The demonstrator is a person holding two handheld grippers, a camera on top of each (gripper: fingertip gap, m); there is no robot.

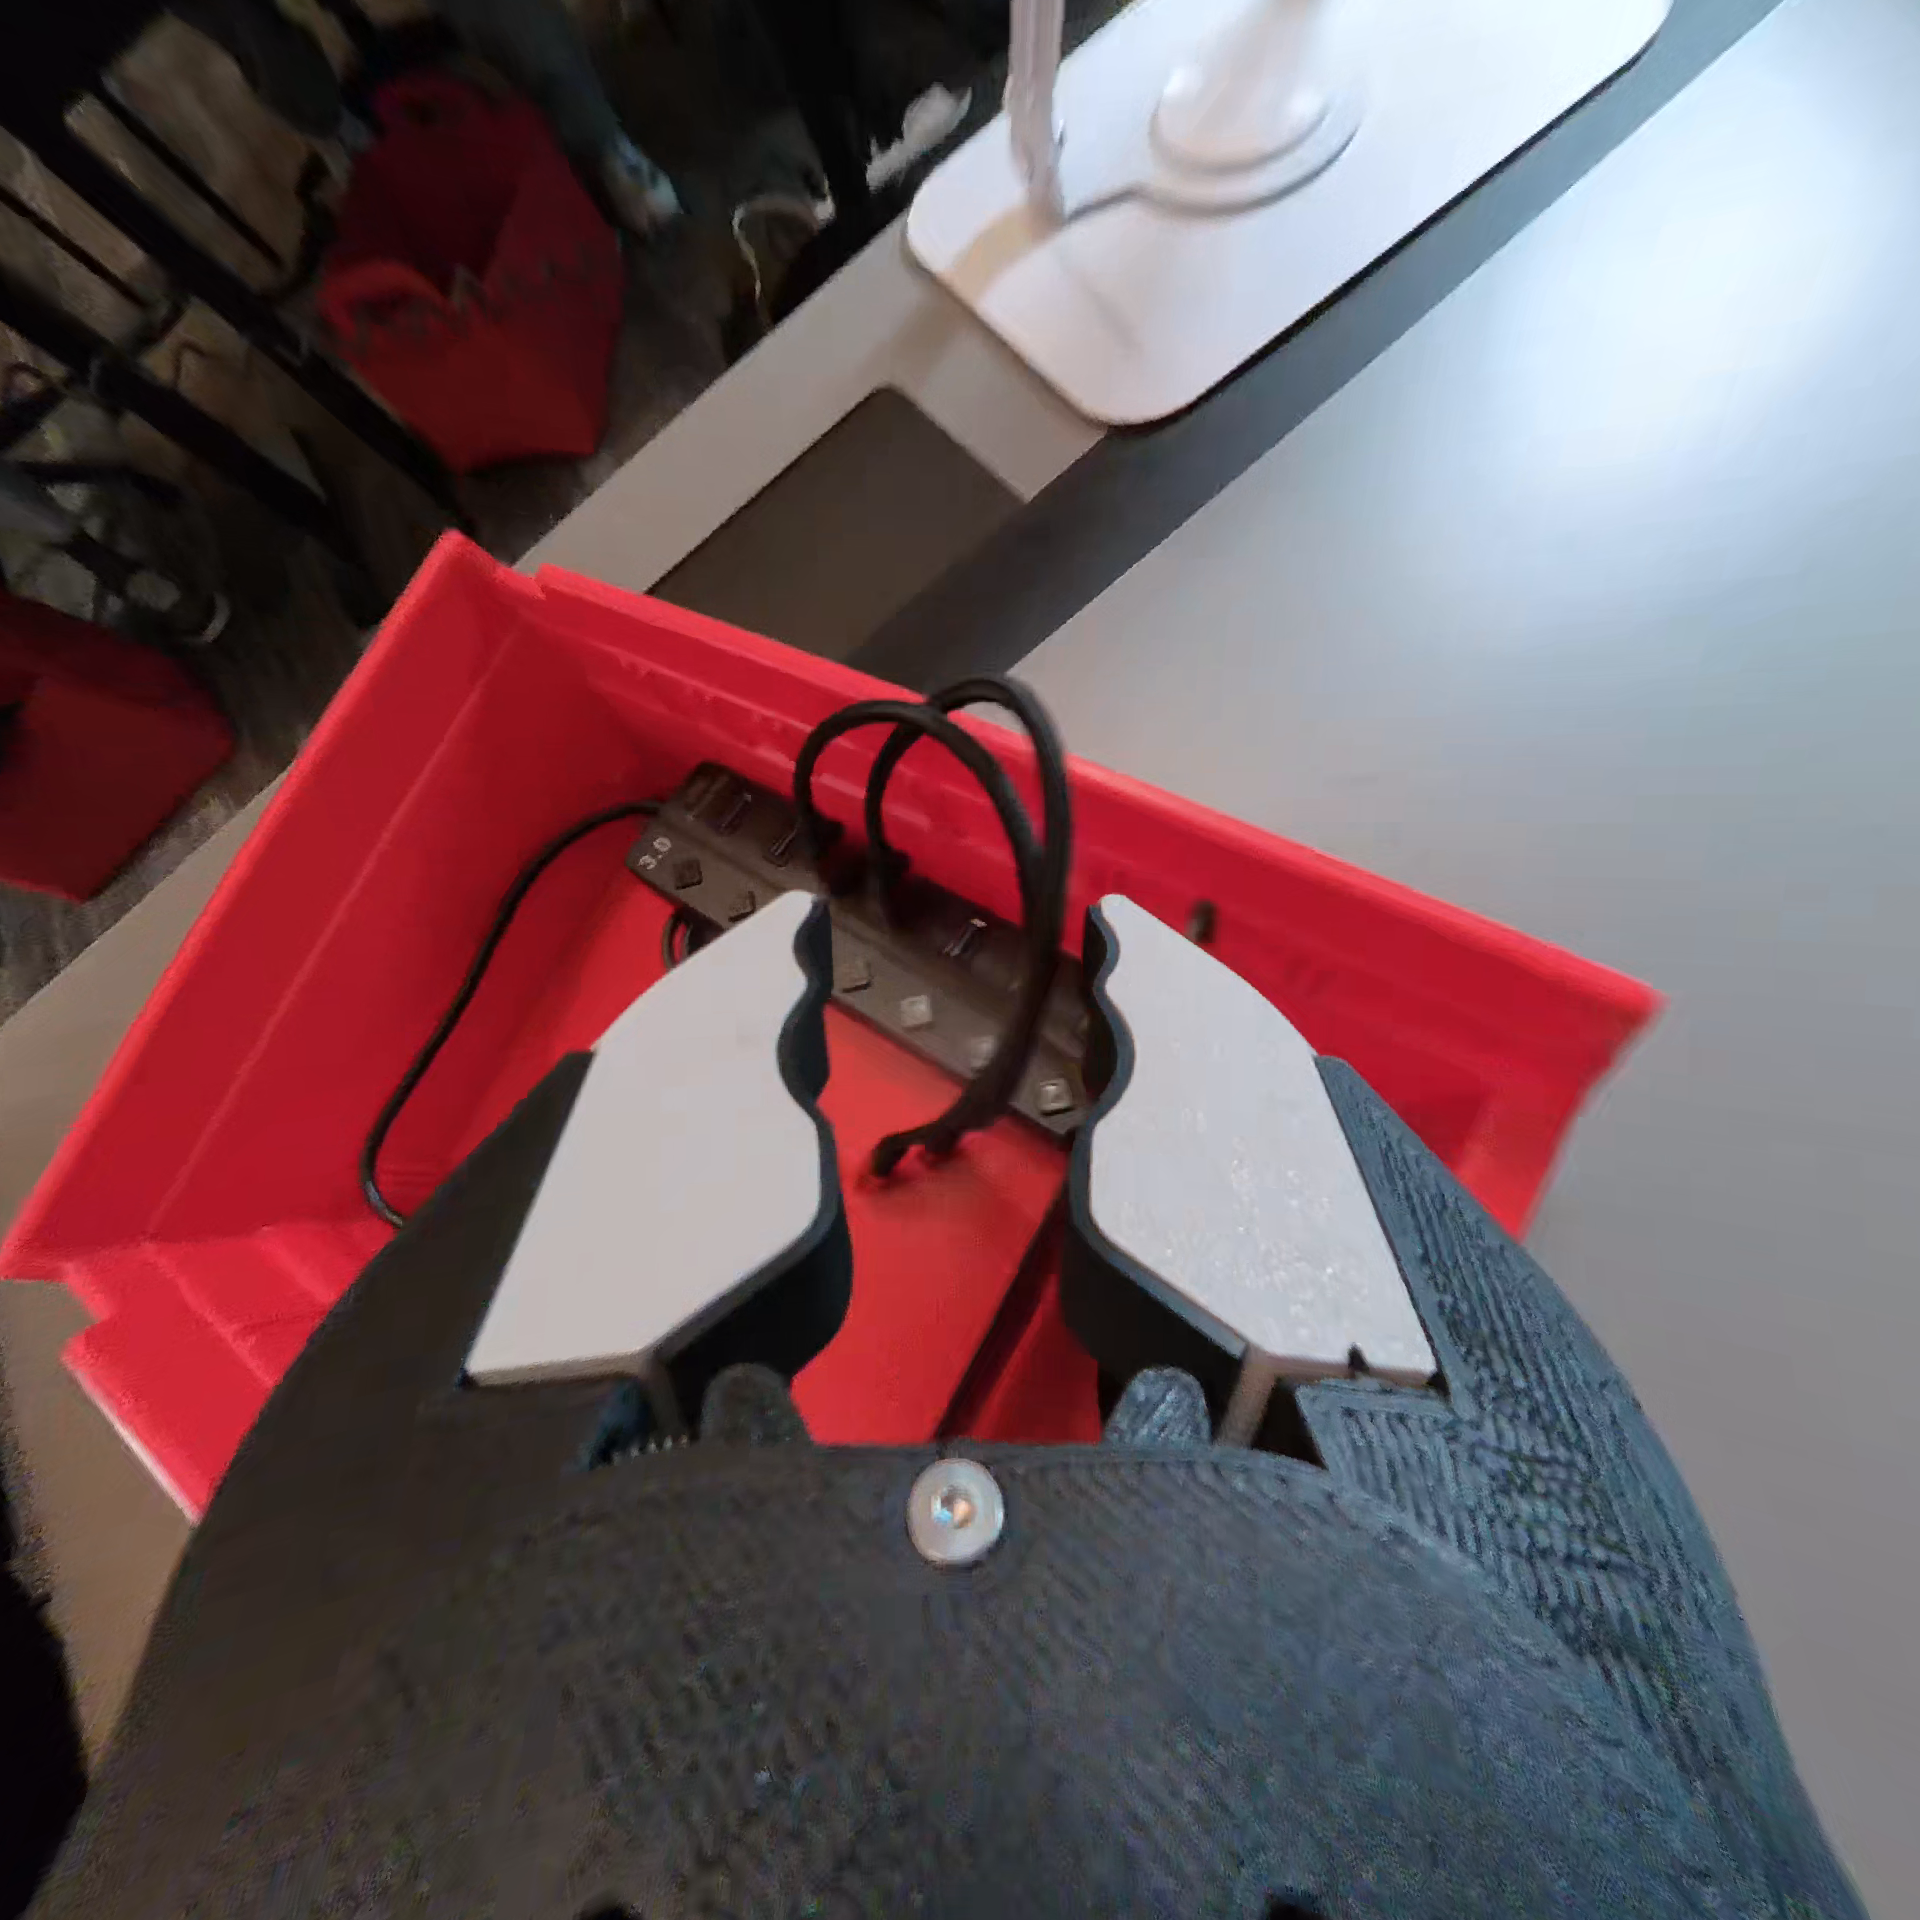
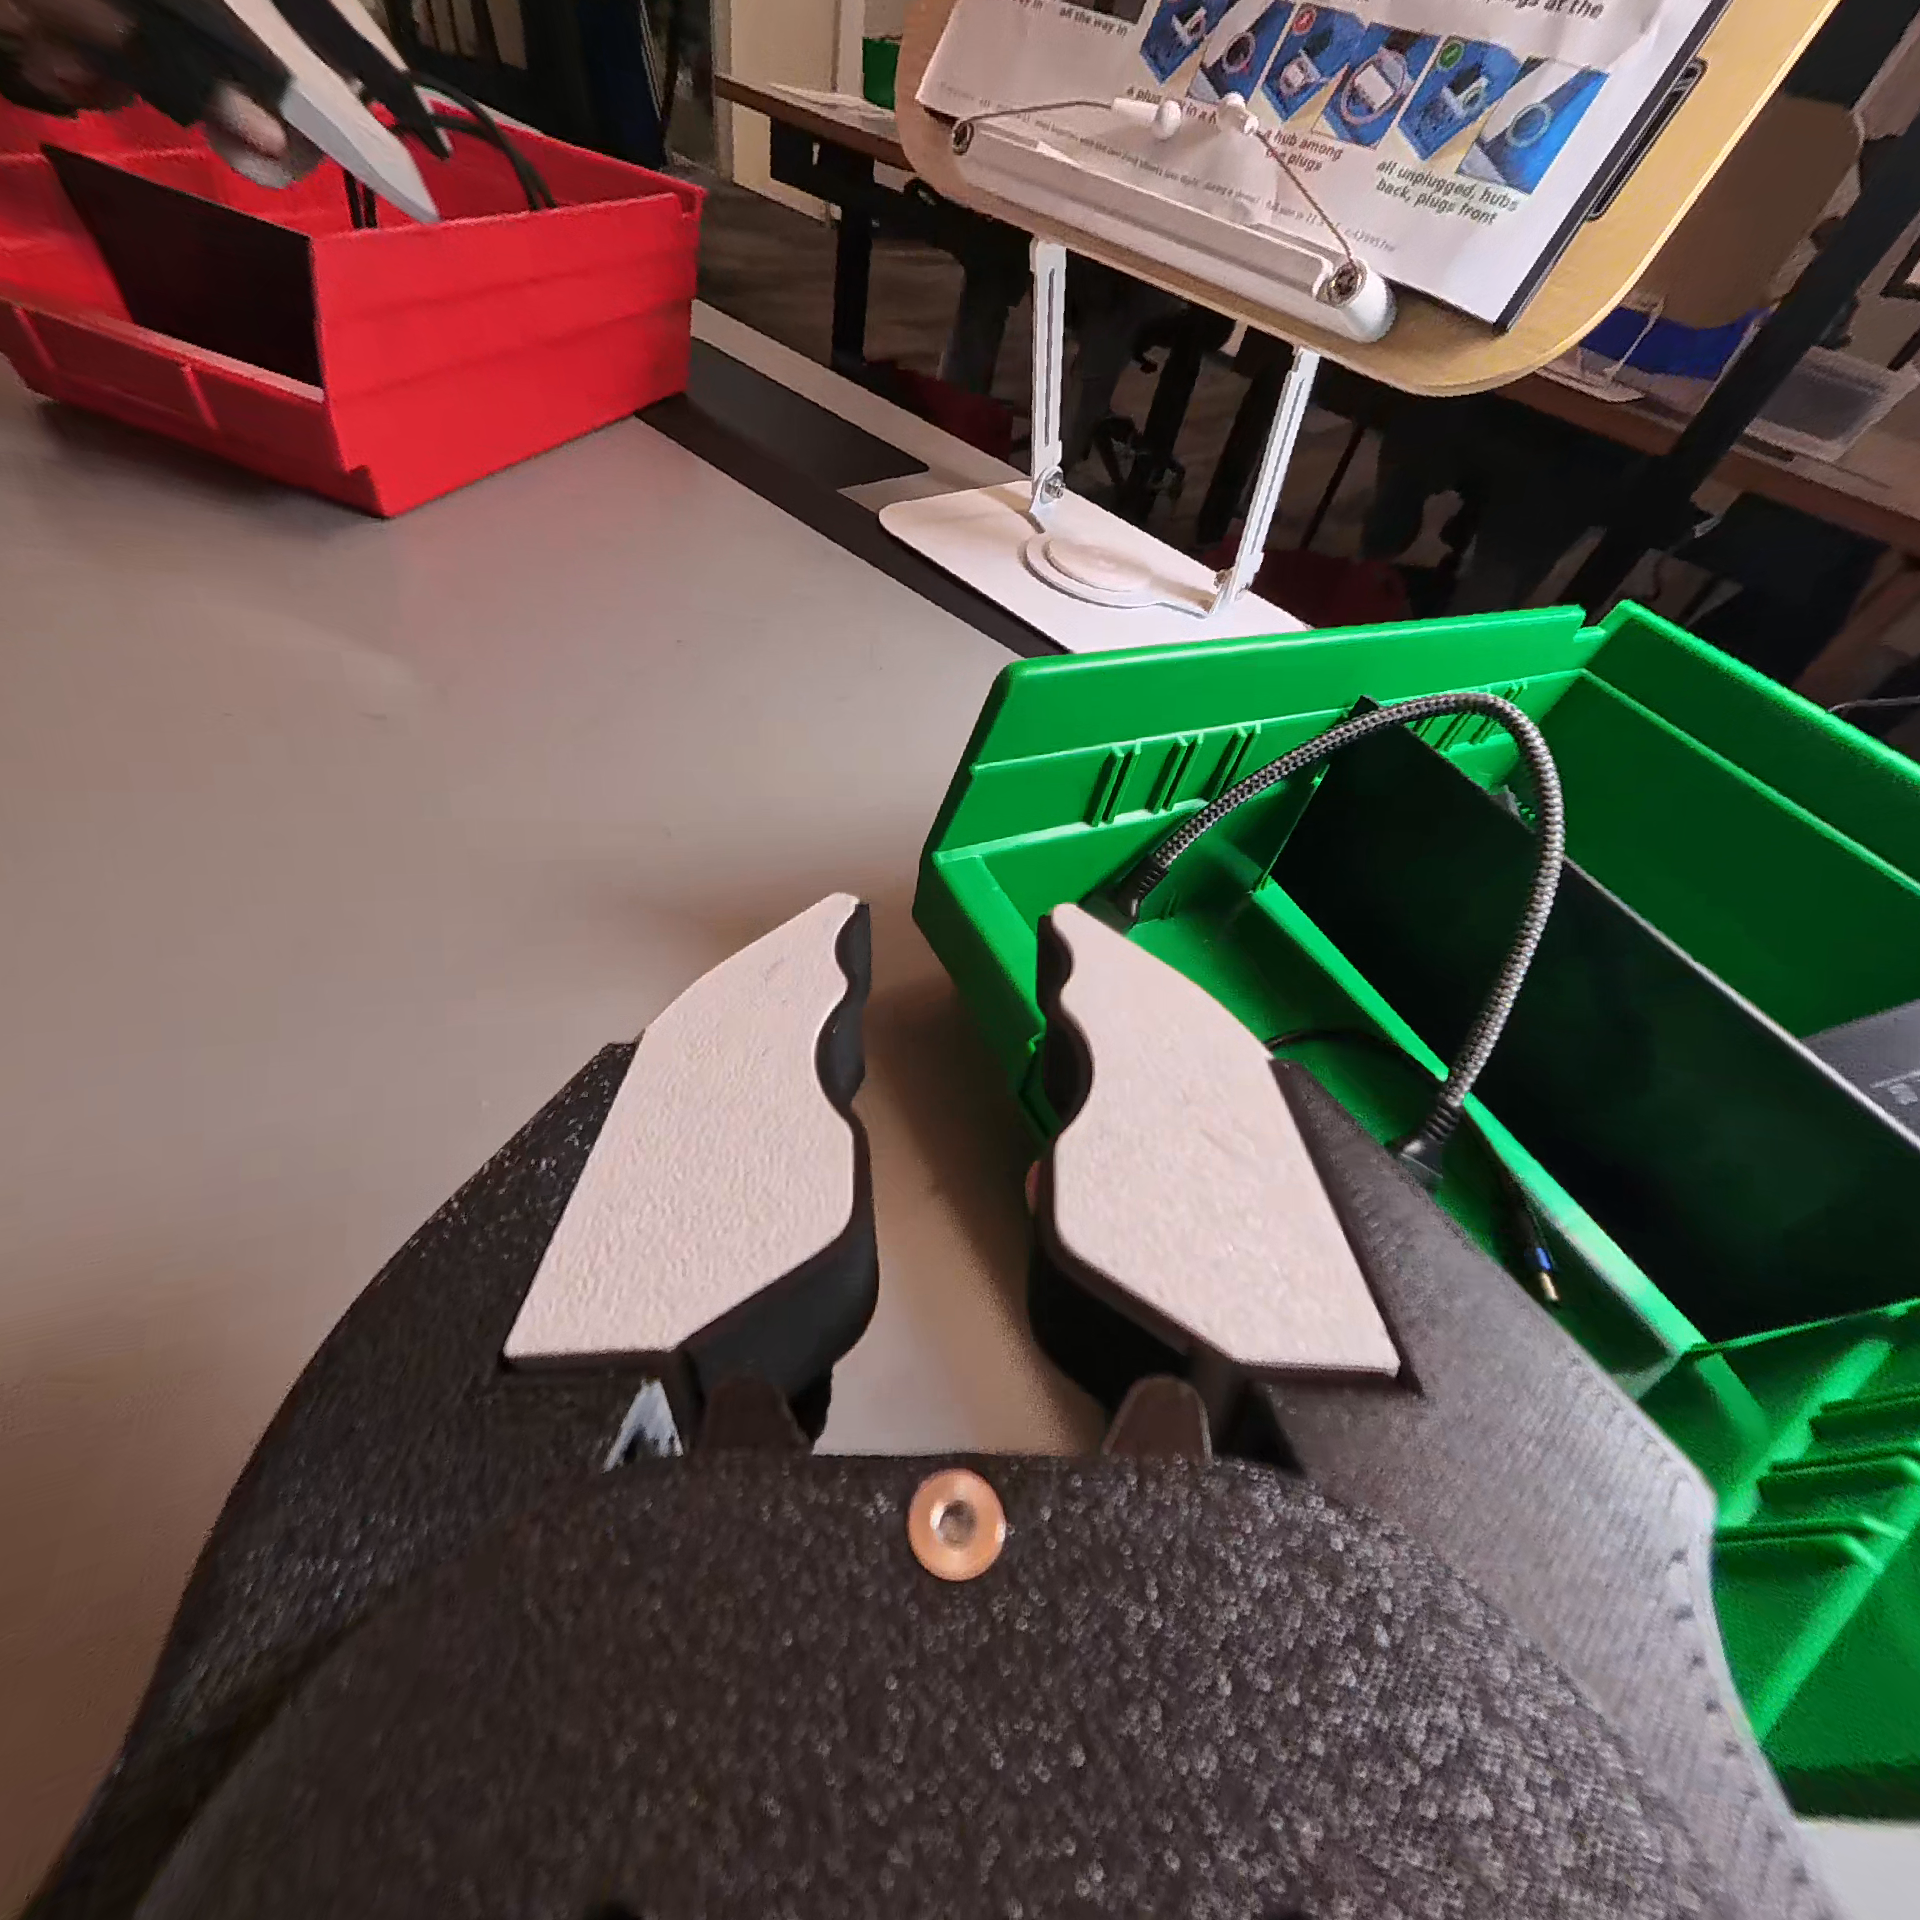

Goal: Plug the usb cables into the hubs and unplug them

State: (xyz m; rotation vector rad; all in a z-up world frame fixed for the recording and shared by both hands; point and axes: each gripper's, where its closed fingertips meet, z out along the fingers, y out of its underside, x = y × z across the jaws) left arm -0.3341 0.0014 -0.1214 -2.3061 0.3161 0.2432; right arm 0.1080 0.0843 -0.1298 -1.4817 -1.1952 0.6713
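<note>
In the left wrist view a black USB hub (image 1: 873,951) lies in a red bin (image 1: 395,935). Two short black cables (image 1: 966,831) loop up from its ports and come down with their other ends loose on the bin floor. My left gripper (image 1: 951,925) hovers open just above the hub, holding nothing. In the right wrist view my right gripper (image 2: 951,925) is open and empty at the left front corner of a green bin (image 2: 1164,758). A braided grey cable (image 2: 1496,831) arches over that bin's black divider (image 2: 1621,1018). The left gripper also shows far off, over the red bin (image 2: 499,332).
A white stand (image 2: 1101,561) holding a wooden board with a printed sheet (image 2: 1351,156) stands at the table's back edge; its base shows in the left wrist view (image 1: 1195,239). A loose USB plug (image 2: 1538,1247) lies in the green bin. Grey tabletop (image 2: 416,779) lies between the bins.
</note>
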